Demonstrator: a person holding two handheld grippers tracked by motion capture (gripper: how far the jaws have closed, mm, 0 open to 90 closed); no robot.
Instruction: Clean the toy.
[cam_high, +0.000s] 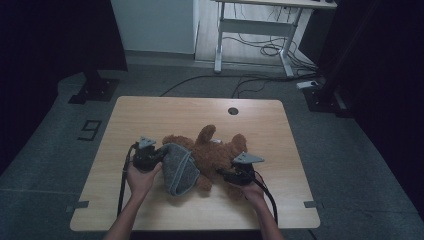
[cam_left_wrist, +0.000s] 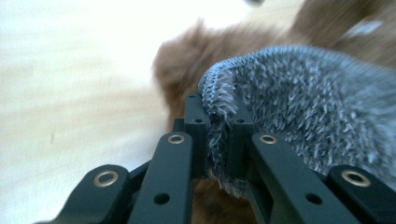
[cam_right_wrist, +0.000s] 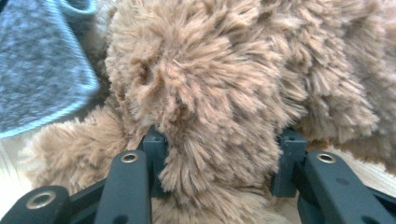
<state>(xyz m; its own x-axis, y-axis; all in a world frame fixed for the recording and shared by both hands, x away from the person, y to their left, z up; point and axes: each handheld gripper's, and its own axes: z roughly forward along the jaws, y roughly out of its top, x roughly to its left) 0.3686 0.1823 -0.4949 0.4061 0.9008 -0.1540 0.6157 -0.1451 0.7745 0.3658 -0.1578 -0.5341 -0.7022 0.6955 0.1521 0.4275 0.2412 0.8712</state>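
Note:
A brown teddy bear (cam_high: 216, 149) lies in the middle of the wooden table (cam_high: 150, 115), with a grey knitted garment (cam_high: 179, 168) over its left end. My left gripper (cam_high: 159, 156) is shut on the garment's ribbed edge; in the left gripper view the grey hem (cam_left_wrist: 219, 107) is pinched between the closed jaws of that gripper (cam_left_wrist: 218, 122), and brown bear fur (cam_left_wrist: 180, 70) lies behind. My right gripper (cam_high: 226, 173) is at the bear's near right side. Its jaws (cam_right_wrist: 223, 147) clamp a thick furry part of the bear (cam_right_wrist: 224, 74); the grey garment (cam_right_wrist: 37, 70) lies at the upper left.
A round cable hole (cam_high: 233, 110) sits near the table's far edge. Beyond the table stands a white desk frame (cam_high: 260, 25) with cables (cam_high: 240, 80) running over the floor. Black stand bases (cam_high: 95, 90) rest at both far corners. Bare tabletop lies left and right of the bear.

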